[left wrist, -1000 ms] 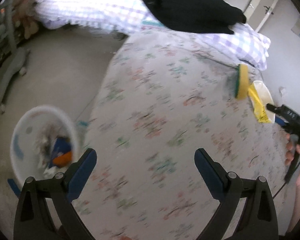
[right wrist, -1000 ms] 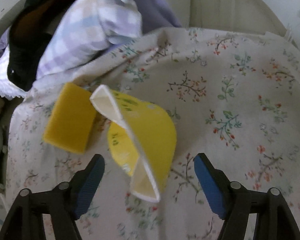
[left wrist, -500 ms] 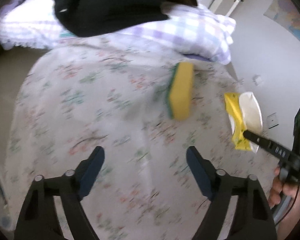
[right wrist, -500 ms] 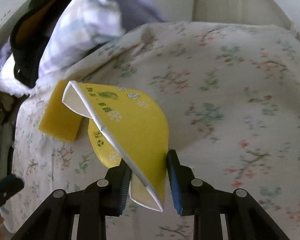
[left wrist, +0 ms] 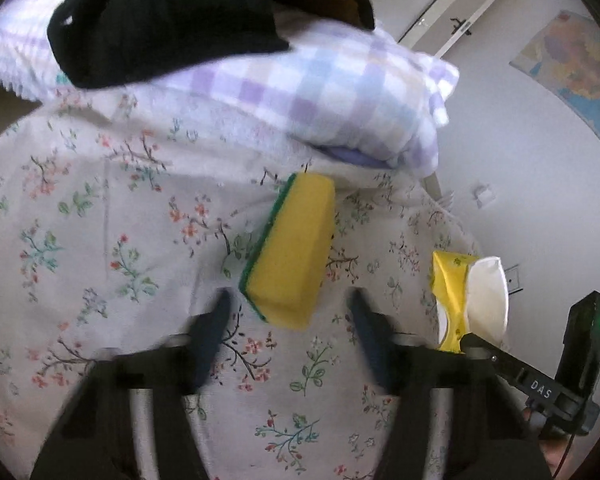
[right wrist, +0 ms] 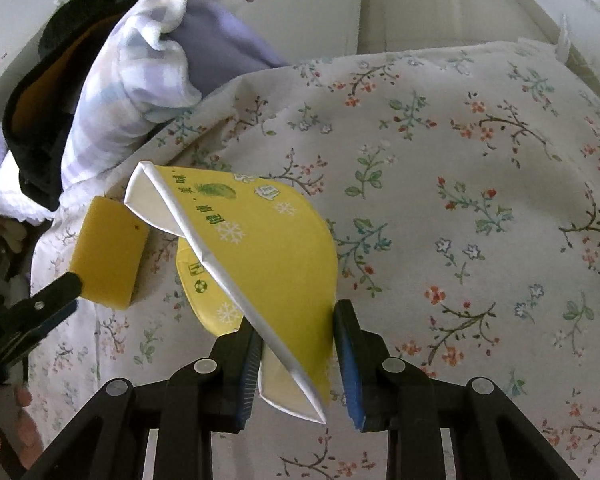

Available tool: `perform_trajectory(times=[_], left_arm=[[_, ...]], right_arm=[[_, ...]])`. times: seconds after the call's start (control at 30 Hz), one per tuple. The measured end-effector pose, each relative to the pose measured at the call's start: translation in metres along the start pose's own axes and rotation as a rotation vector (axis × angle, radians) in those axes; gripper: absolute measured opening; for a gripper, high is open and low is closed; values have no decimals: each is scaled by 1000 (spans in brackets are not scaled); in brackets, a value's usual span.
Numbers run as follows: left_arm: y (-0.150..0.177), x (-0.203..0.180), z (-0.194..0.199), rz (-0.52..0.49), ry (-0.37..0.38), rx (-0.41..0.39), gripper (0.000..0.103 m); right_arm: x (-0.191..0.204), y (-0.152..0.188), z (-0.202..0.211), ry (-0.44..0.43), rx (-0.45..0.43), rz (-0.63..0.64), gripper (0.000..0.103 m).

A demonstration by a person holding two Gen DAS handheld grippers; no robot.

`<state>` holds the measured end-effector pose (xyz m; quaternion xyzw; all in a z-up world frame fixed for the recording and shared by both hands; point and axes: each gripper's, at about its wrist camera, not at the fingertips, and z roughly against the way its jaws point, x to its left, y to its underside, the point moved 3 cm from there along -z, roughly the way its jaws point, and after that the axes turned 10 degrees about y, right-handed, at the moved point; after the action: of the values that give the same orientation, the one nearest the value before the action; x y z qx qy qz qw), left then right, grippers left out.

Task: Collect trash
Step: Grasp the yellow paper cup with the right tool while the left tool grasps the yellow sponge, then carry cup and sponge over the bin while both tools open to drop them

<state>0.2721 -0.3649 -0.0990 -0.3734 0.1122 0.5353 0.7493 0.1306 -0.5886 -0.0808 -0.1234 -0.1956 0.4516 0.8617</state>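
- My right tool (right wrist: 296, 360) is clenched on the flattened yellow paper cup (right wrist: 260, 248): both blue pads press its creased body near the lower fold, so most of the cup fans out ahead of the jaws. I read that low grip as chosen because the crushed walls are stiffest along the fold.
- The cup is thin coated card, glossy yellow outside with printed snowflakes and lettering, plain white inside, with the white rolled rim running as a diagonal ridge.
- My left tool (left wrist: 288, 332) has just been closing, and its jaws now straddle the near end of the sponge (left wrist: 292, 248). The pads look blurred and I see a gap on each side, so I judge it not yet gripping.
- The sponge is a soft yellow foam block with a thin green scouring layer on its left face. It lies just ahead of the left tool, long axis pointing away, which suits a pinch across its narrow width.
- Both pieces of trash are on the bed (right wrist: 480, 200), the sponge just to the left of the cup as the right tool sees them.
- The bed carries a matte, floral-printed cover, slightly rumpled, so it gives under the tools.
- Farther out sit a checked lilac pillow (left wrist: 340, 92) and a dark garment (left wrist: 172, 20) heaped on it; I would leave those.
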Motion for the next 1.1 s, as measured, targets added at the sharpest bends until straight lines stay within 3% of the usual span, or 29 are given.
perform_trajectory(times=[0.03,0.27,0.6,0.87,1.1], left_arm=[[-1,1,-2,5,-5,9,27],[19,-3,32,-23,-14,15,22],[62,20,153,-37,-29,-24,22],[102,58,236,-7,-64,-78,22],[135,114,294,74,-103,-146,22]], right_arm=[[0,1,0,0,0,0,31],[13,2,9,3,-11,28,31],[43,22,37,35,-5,68,31],[111,55,69,8,15,146,31],[182,97,83,-40,43,245,31]])
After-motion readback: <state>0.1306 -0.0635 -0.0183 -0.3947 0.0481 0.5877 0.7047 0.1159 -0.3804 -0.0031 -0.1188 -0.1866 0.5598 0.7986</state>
